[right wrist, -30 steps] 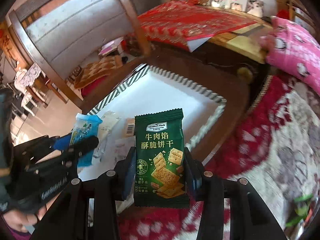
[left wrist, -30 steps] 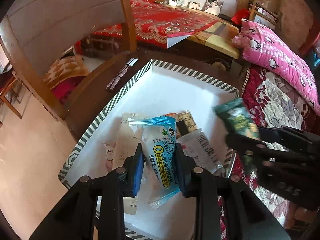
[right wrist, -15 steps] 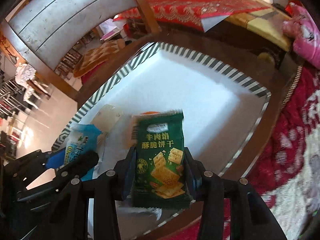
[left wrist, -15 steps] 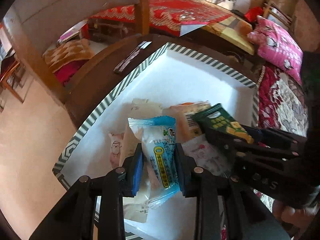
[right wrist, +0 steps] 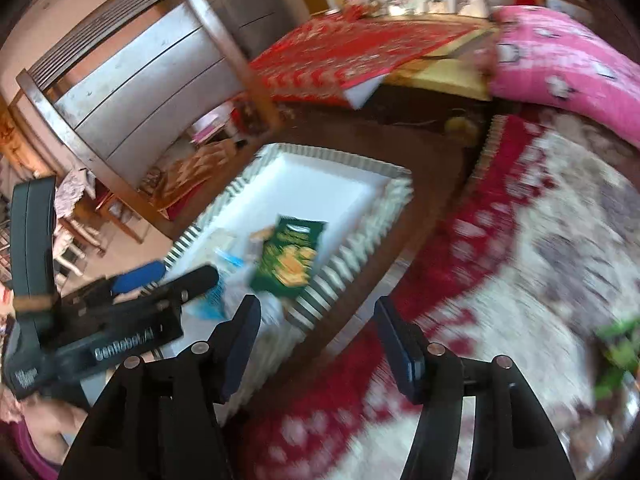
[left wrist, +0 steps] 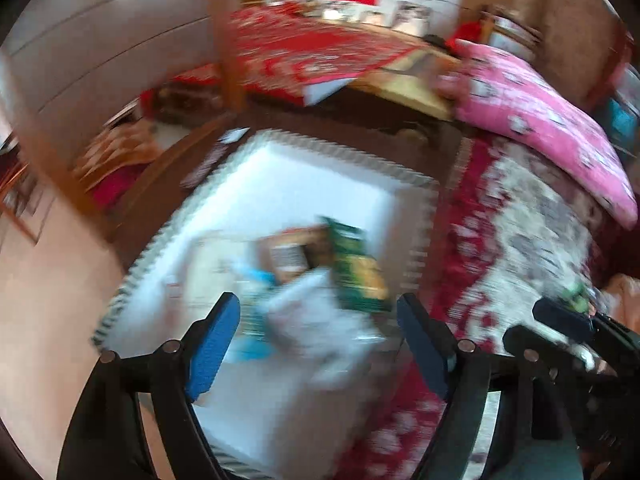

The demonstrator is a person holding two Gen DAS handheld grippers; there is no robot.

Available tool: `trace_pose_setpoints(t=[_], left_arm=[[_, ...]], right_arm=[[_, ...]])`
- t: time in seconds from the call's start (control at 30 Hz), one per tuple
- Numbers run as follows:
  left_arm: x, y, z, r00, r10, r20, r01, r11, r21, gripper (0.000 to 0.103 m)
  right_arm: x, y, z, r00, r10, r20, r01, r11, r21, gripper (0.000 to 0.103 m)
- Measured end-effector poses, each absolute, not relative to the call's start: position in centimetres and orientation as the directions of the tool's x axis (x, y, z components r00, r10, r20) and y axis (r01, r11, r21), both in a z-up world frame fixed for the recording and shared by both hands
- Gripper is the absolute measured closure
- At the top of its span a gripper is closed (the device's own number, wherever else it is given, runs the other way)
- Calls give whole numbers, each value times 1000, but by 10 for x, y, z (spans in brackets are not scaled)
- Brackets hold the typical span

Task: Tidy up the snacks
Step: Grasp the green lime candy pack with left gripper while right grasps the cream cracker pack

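So, both drops look done: left gripper [left wrist: 318,336] and right gripper [right wrist: 316,340] spread wide, fingers released, holding nothing. Green cracker pack [right wrist: 289,258] and blue packet [left wrist: 250,316] lying in the striped tray [right wrist: 352,258] near its right edge. Next up, probably hunting another snack.
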State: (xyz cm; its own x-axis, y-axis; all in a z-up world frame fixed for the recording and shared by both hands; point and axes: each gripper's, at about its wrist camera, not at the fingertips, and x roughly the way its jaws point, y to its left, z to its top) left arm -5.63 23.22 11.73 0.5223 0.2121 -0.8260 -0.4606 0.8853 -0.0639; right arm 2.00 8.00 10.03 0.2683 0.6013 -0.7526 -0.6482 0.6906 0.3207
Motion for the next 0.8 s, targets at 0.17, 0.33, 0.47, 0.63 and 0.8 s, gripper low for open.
trace_pose_setpoints(t=[0.17, 0.33, 0.47, 0.63, 0.8], left_arm=[[-25, 164, 119, 548, 79, -833, -305, 946, -111, 20], [10, 103, 109, 526, -51, -849, -194, 965, -179, 20], [35, 58, 98, 493, -116, -862, -143, 967, -212, 20], [60, 27, 88, 451, -155, -879, -126, 964, -234, 20], [83, 12, 79, 428, -180, -886, -155, 951, -268, 20]], right_arm=[[7, -6, 87, 362, 460, -811, -577, 794, 193, 34], [2, -92, 67, 391, 363, -846, -438, 882, 176, 34], [8, -140, 58, 415, 273, -868, -298, 942, 155, 34], [17, -178, 62, 440, 241, -865, -188, 967, 173, 33], [22, -187, 60, 437, 250, -864, -147, 967, 206, 31]])
